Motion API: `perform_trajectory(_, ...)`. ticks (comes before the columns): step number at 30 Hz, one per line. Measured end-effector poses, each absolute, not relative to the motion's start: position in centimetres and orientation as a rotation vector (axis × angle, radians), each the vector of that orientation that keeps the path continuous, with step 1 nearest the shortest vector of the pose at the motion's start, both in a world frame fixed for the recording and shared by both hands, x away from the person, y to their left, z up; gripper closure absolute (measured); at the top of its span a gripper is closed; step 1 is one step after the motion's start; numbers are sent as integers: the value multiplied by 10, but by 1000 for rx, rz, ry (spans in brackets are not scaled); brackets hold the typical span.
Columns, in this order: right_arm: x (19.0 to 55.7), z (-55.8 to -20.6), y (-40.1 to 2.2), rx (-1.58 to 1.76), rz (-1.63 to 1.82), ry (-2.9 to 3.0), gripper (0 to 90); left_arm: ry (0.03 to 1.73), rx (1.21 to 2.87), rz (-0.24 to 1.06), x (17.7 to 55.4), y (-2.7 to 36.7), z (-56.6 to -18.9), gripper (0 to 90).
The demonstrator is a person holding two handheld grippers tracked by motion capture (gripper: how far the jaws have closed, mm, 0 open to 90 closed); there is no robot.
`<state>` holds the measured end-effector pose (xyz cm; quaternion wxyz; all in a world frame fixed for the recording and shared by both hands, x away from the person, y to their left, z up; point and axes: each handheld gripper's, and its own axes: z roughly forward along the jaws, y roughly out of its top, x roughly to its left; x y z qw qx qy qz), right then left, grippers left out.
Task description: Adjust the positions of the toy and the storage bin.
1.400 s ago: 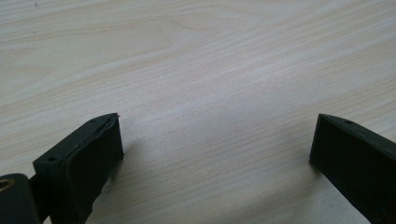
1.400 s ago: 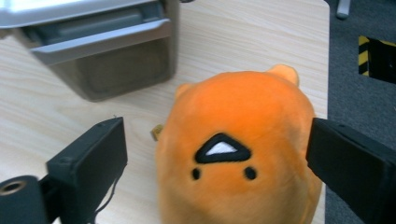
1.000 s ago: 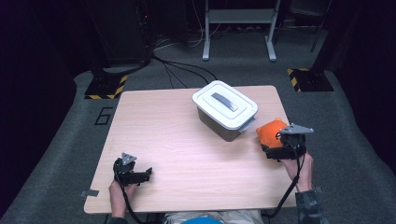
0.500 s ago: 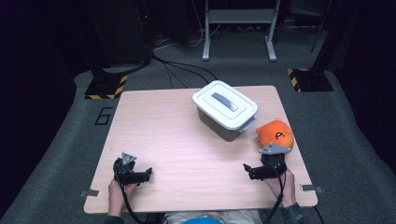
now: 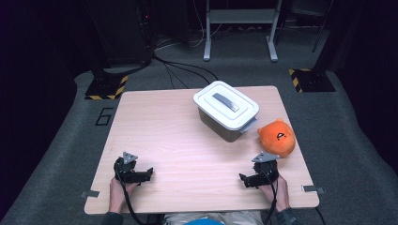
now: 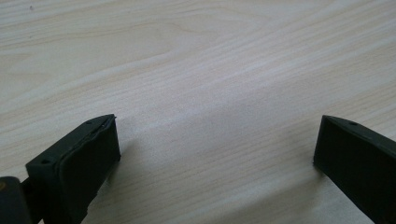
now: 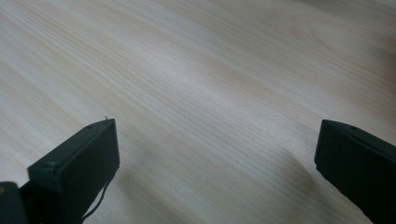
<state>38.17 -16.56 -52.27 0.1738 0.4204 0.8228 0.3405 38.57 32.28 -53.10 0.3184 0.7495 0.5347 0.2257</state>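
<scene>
Both grippers are resting low on the near edge of the table. Left gripper is sitting with jaws wide apart, gripping nothing. Right gripper is likewise spread wide and empty. Orange plush toy is lying just beyond the right gripper, beside the white lidded box.

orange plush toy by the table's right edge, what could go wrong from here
The round orange plush toy lies close to the right edge of the light wooden table, so a nudge from the open right gripper might roll it off. It also sits just beside the lidded white plastic box, leaving little room for a jaw on that side.
</scene>
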Motion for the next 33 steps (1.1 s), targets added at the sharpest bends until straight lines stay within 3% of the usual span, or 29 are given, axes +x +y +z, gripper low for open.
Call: perform_trajectory(33, 385, -529, -167, 1201, 964, 2321, 0, 1176, 2031, 572, 437, 278, -457, 25)
